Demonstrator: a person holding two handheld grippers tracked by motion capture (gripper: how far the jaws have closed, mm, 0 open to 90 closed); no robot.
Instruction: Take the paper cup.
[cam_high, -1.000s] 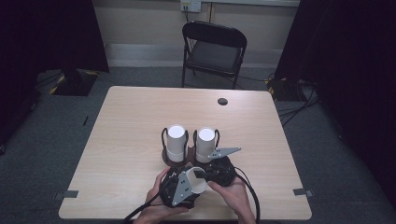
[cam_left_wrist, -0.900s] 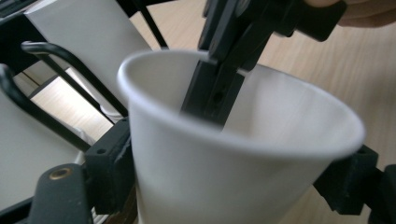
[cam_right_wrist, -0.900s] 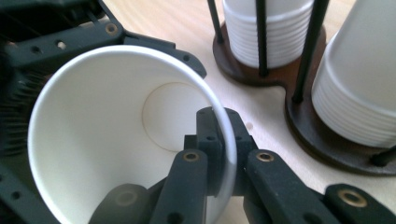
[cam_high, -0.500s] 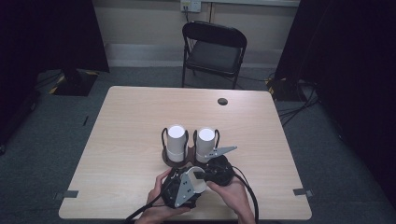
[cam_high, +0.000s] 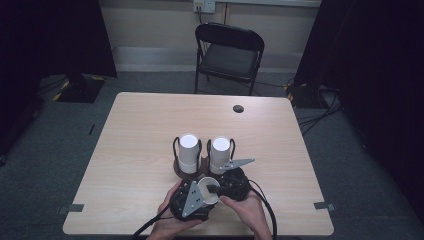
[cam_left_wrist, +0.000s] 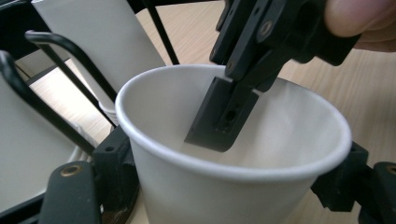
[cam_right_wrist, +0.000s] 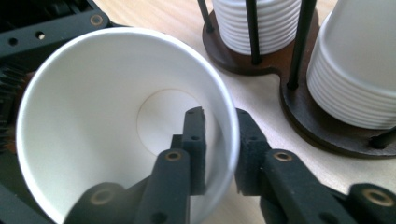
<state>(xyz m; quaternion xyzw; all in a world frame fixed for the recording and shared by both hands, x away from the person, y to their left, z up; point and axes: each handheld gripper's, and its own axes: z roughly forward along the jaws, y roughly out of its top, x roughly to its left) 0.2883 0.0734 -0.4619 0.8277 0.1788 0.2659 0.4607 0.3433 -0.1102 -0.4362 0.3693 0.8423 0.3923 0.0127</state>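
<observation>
White paper cup (cam_high: 207, 190) sits at six o'clock of the cup rack (cam_high: 205, 167), between my left tongs' (cam_high: 197, 197) closing jaws; my right tongs (cam_right_wrist: 219, 149) straddle its rim, just loosening.

Folding chair (cam_high: 229, 52) beyond table (cam_high: 140, 130)

The right gripper (cam_right_wrist: 219, 154) straddles the rim of a white paper cup (cam_right_wrist: 93, 112), one jaw inside, one outside, and they have just been opening. Right of the cup, a dark wooden holder (cam_right_wrist: 280, 77) with black rods carries two stacks of ribbed cups (cam_right_wrist: 355, 70) on the pale surface (cam_right_wrist: 154, 14).
</observation>
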